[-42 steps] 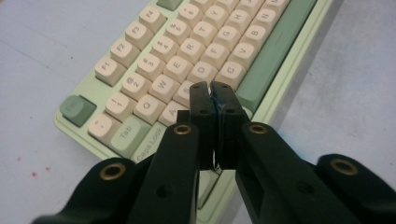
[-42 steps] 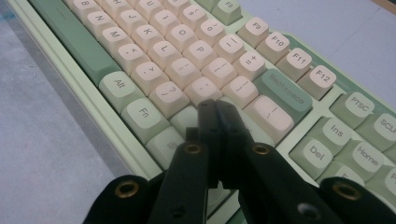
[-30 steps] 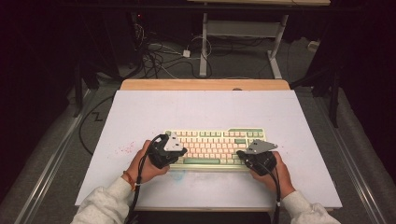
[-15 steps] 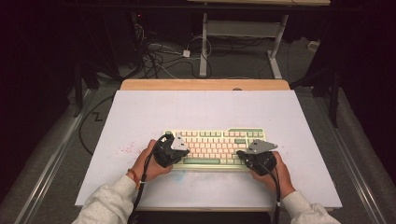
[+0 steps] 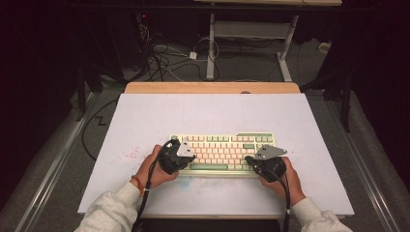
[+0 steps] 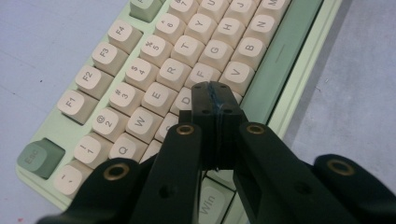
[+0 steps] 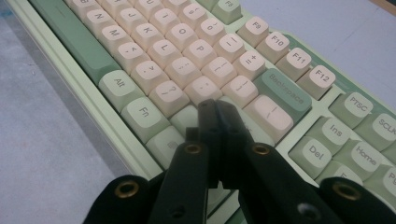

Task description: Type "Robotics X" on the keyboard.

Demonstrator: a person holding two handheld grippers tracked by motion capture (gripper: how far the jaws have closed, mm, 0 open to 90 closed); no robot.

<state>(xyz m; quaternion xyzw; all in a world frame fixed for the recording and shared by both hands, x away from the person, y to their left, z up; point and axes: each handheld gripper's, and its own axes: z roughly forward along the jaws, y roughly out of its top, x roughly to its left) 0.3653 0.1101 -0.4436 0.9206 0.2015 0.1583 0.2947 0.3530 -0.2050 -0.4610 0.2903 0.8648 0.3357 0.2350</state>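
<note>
Pale-green keyboard [image 5: 222,152] lies at the worktop's [image 5: 145,121] near middle; both tongs — left [image 6: 214,93], right [image 7: 215,109] — are closed, empty, over keys. Blunt tips could hit neighbouring keys — or skid off.

keyboard [image 5: 222,151] on table [image 5: 203,111], tongs at its ends

- The left black hand-held gripper [image 5: 175,155], topped by a grey three-cornered plate, sits in the person's left hand [image 5: 151,169]; its jaws are pressed together with nothing between them.
- The right black hand-held gripper [image 5: 265,162] sits in the right hand [image 5: 285,180], jaws likewise closed and empty.
- Both pale-sleeved forearms enter from below.
</note>
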